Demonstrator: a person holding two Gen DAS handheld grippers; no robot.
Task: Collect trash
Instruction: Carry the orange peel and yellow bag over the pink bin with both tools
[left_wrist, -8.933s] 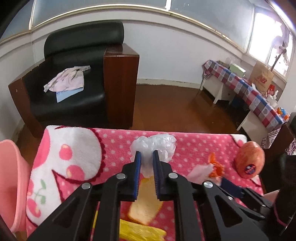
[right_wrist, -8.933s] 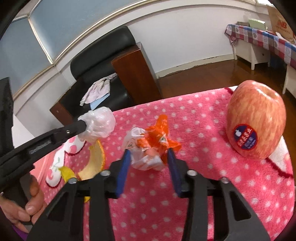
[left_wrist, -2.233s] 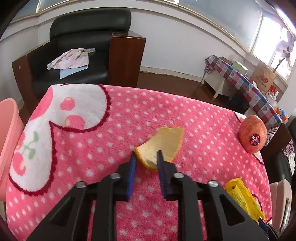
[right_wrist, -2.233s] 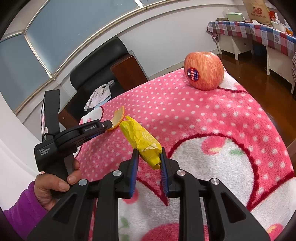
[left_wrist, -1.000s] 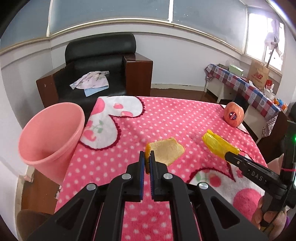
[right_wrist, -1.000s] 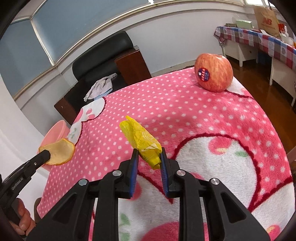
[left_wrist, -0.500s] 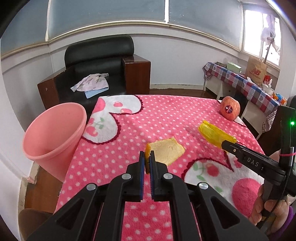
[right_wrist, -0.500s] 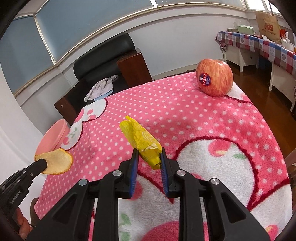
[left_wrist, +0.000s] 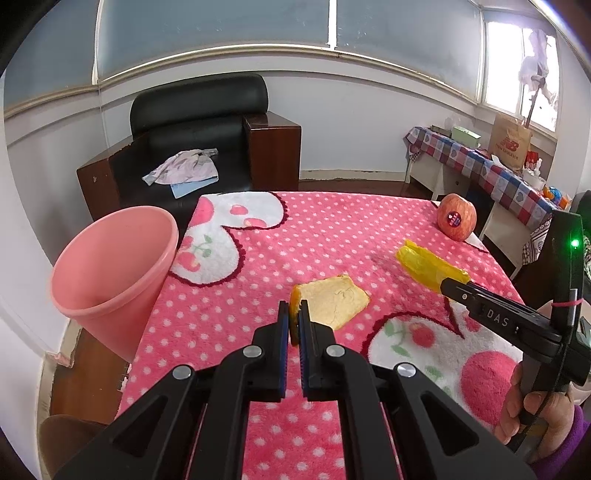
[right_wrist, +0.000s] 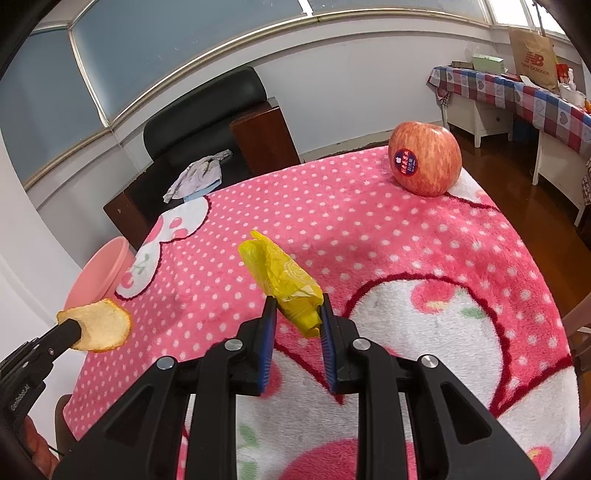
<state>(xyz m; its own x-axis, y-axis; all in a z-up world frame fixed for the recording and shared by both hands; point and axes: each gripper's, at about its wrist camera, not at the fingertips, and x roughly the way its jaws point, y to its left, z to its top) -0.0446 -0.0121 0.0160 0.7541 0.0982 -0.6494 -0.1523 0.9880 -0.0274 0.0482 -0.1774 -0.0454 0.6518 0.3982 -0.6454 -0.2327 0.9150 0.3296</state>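
Observation:
My left gripper (left_wrist: 294, 314) is shut on an orange peel piece (left_wrist: 330, 301) and holds it above the pink polka-dot blanket (left_wrist: 314, 236); the peel also shows in the right wrist view (right_wrist: 99, 325). My right gripper (right_wrist: 295, 306) is shut on a crumpled yellow wrapper (right_wrist: 282, 277), lifted above the blanket; the wrapper also shows in the left wrist view (left_wrist: 428, 264). A pink bin (left_wrist: 110, 258) stands off the table's left edge, left of my left gripper; its rim shows in the right wrist view (right_wrist: 99, 273).
A red apple with a sticker (left_wrist: 456, 221) sits at the blanket's far right corner (right_wrist: 424, 162). A black armchair (left_wrist: 199, 125) with cloth on it stands behind the table. A side table with a checked cloth (left_wrist: 480, 162) is at the far right.
Both grippers have risen a little and drawn back with their loads still held. The bin looks slightly nearer in the left wrist view.

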